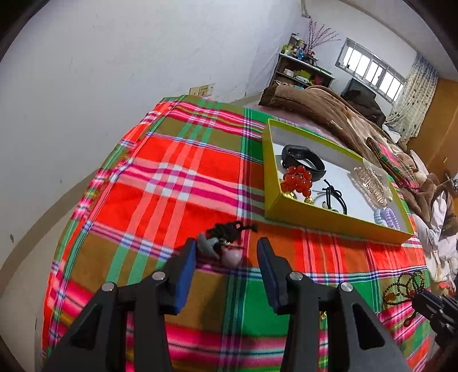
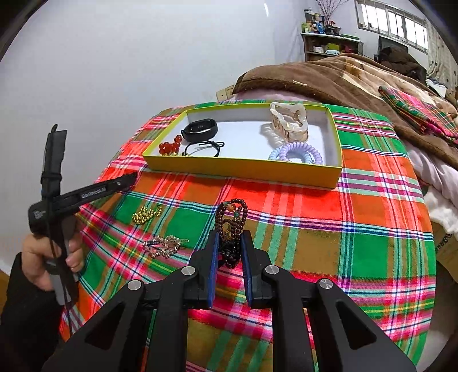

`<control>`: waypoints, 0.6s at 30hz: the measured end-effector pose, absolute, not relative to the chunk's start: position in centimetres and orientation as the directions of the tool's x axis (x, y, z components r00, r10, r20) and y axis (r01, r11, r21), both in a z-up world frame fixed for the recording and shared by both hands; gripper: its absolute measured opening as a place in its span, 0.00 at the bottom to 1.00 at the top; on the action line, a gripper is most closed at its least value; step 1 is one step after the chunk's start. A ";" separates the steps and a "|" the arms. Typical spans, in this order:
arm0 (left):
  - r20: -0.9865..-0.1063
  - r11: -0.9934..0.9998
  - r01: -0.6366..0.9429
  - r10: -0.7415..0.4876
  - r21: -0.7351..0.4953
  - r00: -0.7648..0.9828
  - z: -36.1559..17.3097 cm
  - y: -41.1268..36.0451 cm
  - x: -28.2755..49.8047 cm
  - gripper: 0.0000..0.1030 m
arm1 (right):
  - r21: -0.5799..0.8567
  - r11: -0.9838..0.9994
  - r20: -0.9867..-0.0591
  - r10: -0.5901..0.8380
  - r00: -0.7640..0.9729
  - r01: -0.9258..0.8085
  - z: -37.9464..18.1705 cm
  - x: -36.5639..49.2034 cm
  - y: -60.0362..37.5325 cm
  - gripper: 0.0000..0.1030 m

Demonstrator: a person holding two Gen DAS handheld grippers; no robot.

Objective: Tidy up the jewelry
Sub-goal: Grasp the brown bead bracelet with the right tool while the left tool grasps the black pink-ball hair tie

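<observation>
Our right gripper [image 2: 230, 251] clamps dark bead strand [image 2: 232, 220]; loops dangling ahead could snag yellow box [image 2: 243, 170] rim. Left gripper [image 1: 226, 251] wide open, empty.

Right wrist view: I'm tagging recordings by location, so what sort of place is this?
Most likely a home bedroom: a brown blanket lies rumpled behind the plaid cloth, and a cluttered shelf stands beside a window.

The left tongs [image 1: 226, 254] gape wide apart, low and level, while the right tongs [image 2: 230, 251] stand nearly closed.
</observation>
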State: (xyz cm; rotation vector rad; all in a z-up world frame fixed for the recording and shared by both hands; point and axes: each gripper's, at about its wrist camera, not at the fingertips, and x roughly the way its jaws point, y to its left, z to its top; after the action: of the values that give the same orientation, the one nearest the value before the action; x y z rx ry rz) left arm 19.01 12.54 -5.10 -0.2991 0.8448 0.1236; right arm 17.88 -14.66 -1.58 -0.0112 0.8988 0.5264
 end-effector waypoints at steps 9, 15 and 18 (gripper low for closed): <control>-0.743 0.959 -0.213 0.002 -0.188 0.669 -4.9 12.4 19.0 0.30 | 0.227 0.867 -0.733 0.453 0.508 -0.444 -0.9 17.8 -15.1 0.15; -0.697 0.967 -0.149 -0.040 -0.208 0.716 -2.7 11.2 16.9 0.30 | 0.227 0.863 -0.715 0.462 0.524 -0.452 0.5 17.1 -15.4 0.15; -0.670 0.969 -0.121 -0.055 -0.214 0.740 -1.1 10.5 15.5 0.30 | 0.229 0.859 -0.704 0.471 0.531 -0.458 1.2 16.6 -15.6 0.15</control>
State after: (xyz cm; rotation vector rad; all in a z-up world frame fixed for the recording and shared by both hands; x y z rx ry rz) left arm 15.48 10.54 -1.11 -0.2519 0.7388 0.0367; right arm 16.62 -15.62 1.25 0.0168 0.8452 0.5543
